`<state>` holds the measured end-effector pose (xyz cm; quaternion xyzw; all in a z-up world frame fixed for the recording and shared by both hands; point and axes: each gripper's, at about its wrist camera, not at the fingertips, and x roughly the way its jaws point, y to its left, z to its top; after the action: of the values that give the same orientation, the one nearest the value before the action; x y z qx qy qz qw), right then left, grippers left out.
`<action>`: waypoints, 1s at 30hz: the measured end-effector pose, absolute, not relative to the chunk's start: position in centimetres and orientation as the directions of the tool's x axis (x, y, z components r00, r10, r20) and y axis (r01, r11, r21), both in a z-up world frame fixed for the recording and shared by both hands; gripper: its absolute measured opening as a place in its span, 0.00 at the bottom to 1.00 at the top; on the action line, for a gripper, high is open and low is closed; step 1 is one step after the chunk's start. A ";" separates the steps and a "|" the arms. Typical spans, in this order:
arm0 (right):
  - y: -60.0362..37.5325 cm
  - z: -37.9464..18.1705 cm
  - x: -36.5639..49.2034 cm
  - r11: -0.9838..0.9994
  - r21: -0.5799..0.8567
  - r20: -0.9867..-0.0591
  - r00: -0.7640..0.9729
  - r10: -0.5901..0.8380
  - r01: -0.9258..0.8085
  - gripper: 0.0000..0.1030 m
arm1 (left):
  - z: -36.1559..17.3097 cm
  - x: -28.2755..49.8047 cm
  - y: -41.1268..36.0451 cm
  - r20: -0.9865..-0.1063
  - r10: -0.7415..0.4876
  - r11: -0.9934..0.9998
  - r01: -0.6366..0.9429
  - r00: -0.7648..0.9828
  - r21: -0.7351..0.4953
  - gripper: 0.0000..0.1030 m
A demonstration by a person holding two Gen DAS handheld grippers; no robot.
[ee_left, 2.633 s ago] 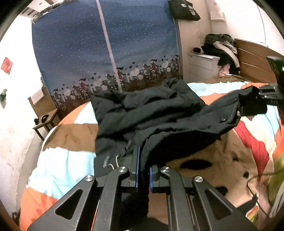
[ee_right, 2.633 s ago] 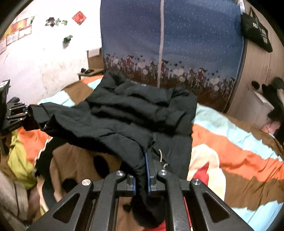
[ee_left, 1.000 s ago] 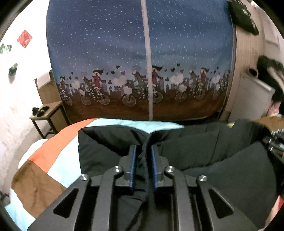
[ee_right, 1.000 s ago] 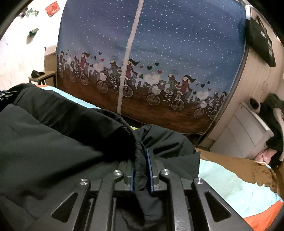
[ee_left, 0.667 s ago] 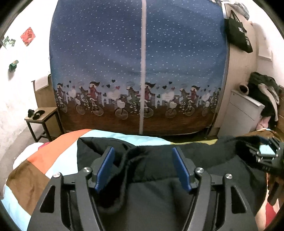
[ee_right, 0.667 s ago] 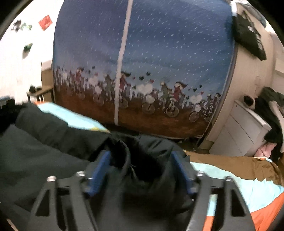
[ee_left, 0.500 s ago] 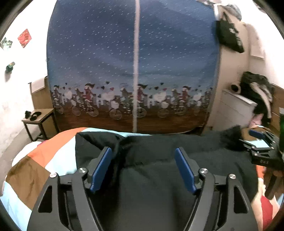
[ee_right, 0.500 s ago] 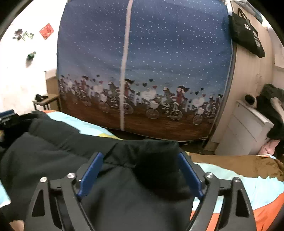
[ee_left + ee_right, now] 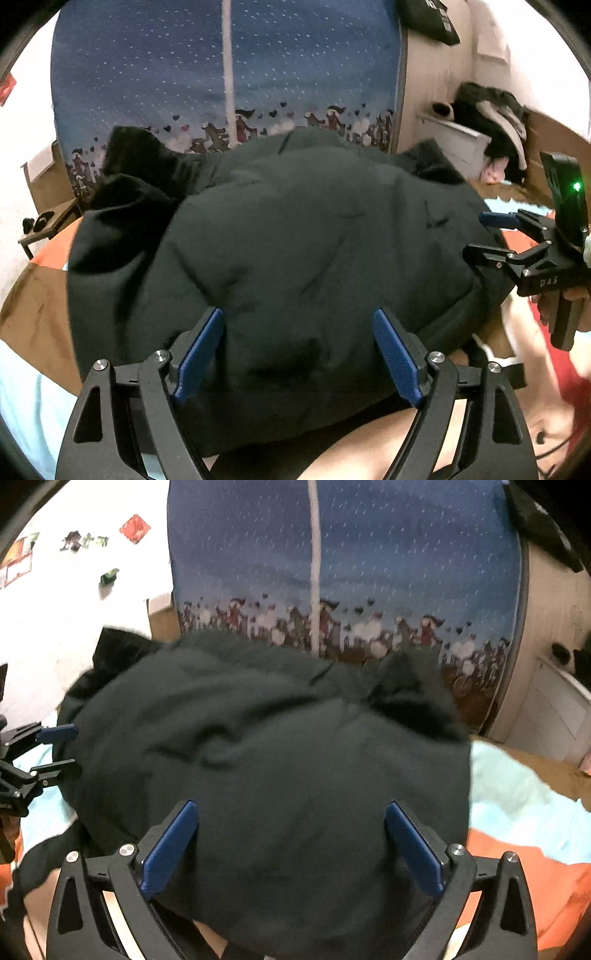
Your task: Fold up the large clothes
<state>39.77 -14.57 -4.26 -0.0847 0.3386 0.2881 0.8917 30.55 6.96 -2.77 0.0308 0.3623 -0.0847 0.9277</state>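
Observation:
A large black padded jacket (image 9: 295, 240) lies folded over in a thick heap on the striped bedspread (image 9: 33, 302); it also fills the right wrist view (image 9: 277, 757). My left gripper (image 9: 297, 354) is open, its blue-padded jaws spread wide at the near edge of the jacket, holding nothing. My right gripper (image 9: 291, 843) is open too, jaws wide at the jacket's near edge. Each gripper shows in the other's view, the right one (image 9: 491, 236) at the jacket's right side, the left one (image 9: 55, 747) at its left side.
A blue curtain with a cyclist print (image 9: 229, 74) hangs behind the bed. A white cabinet with piled clothes (image 9: 491, 122) stands at the right, a small side table (image 9: 40, 229) at the left. The bedspread's orange and light blue stripes (image 9: 517, 812) lie around the jacket.
Both grippers carried the jacket's near edge over to the far side, then opened and let go. Since half a second ago they have drawn back toward me and the jacket has settled.

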 end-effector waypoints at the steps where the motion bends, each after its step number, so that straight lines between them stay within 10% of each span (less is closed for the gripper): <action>1: -14.3 -4.6 39.8 0.818 0.035 -0.654 0.606 0.454 -0.575 1.00 | -3.1 31.1 6.8 -0.678 -0.127 0.984 0.178 0.724 0.006 0.76; 12: -11.8 -6.2 45.3 0.815 0.055 -0.626 0.615 0.479 -0.577 1.00 | -3.3 38.3 7.7 -0.629 -0.015 1.000 0.017 0.777 -0.003 0.98; 30: -9.6 -7.4 55.5 0.862 0.115 -0.719 0.558 0.416 -0.495 1.00 | -3.4 47.1 12.7 -0.675 -0.048 0.998 0.007 0.736 -0.063 0.99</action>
<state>55.54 -9.59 -7.44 -0.0502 0.3930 0.2583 0.8811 47.12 12.69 -3.38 -0.0281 0.3630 -0.0146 0.9312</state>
